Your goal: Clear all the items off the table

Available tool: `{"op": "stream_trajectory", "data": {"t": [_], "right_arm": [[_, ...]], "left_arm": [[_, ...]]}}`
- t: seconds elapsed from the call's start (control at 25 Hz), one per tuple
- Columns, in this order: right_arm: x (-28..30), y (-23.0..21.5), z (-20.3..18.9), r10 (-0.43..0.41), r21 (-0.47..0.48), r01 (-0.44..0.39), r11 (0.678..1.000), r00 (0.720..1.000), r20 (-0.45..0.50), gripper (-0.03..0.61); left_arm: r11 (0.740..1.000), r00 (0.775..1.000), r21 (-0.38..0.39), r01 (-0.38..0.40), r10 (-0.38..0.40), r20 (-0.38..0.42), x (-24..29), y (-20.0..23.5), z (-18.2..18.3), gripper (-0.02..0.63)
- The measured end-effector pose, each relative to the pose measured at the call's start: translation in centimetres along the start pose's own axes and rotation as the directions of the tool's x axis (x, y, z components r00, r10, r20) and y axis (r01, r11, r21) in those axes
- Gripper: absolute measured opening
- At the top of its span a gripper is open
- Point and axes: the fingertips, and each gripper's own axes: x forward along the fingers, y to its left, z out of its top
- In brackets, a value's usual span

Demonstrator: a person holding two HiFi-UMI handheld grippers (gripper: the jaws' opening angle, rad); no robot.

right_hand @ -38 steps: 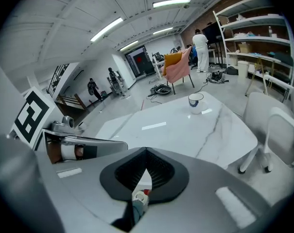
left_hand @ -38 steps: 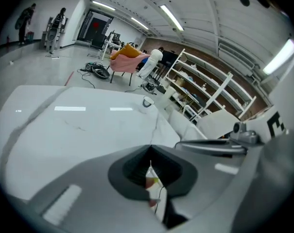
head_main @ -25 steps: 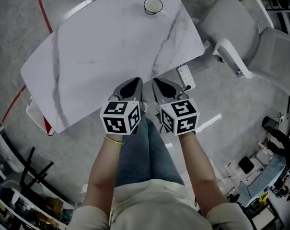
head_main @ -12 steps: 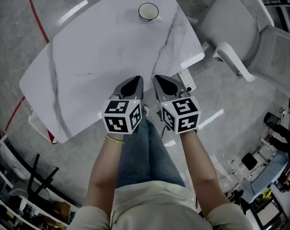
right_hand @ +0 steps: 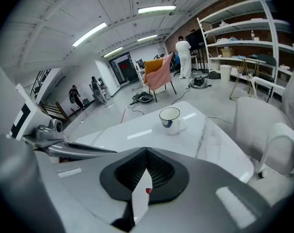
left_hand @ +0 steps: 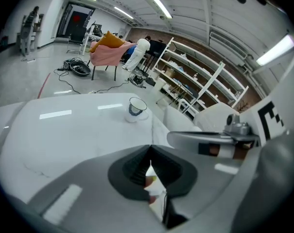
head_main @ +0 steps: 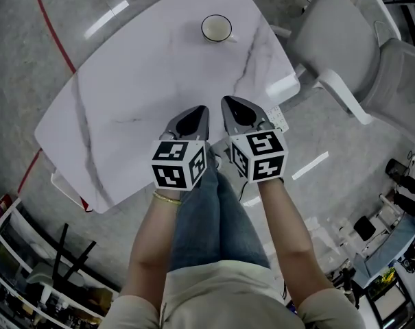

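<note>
A white mug with a dark mark stands alone near the far edge of the white marble table; it also shows as the mug in the left gripper view and the mug in the right gripper view. My left gripper and right gripper hover side by side over the table's near edge, well short of the mug. Both are shut with nothing held between their jaws.
Grey chairs stand to the right of the table. A white power strip lies on the floor by the table's near right corner. A red line runs on the floor at left. Shelves and people are in the background.
Both grippers have moved forward a little over the table's near edge, staying shut and side by side. The mug has not moved on the table.
</note>
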Motion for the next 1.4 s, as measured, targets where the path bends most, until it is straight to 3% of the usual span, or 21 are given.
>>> {"op": "stream_trajectory", "data": {"t": [0.48, 0.56, 0.96, 1.16, 1.4], "right_arm": [[5.6, -3.2, 2.4, -0.080, 0.032, 0.079, 0.996, 0.997, 0.021, 0.002], [6.5, -3.5, 2.7, -0.084, 0.040, 0.083, 0.996, 0.996, 0.023, 0.081], [10.4, -5.4, 4.2, -0.165, 0.038, 0.162, 0.986, 0.984, 0.064, 0.173], [12.3, -6.0, 4.6, -0.185, 0.020, 0.184, 0.983, 0.979, 0.083, 0.252], [14.1, -6.4, 4.9, -0.199, 0.025, 0.197, 0.980, 0.975, 0.096, 0.270]], "left_arm": [[0.999, 0.999, 0.041, -0.010, 0.012, -0.038, 2.9, 3.2, 2.3, 0.009], [0.999, 0.999, 0.034, -0.010, 0.012, -0.041, 3.1, 3.7, 2.6, 0.009], [1.000, 0.998, 0.011, -0.022, 0.022, -0.057, 4.2, 6.0, 2.6, 0.009], [1.000, 0.997, 0.002, -0.029, 0.029, -0.074, 4.8, 6.8, 2.2, 0.009], [0.999, 0.996, -0.026, -0.029, 0.027, -0.090, 5.2, 7.8, 1.9, 0.009]]}}
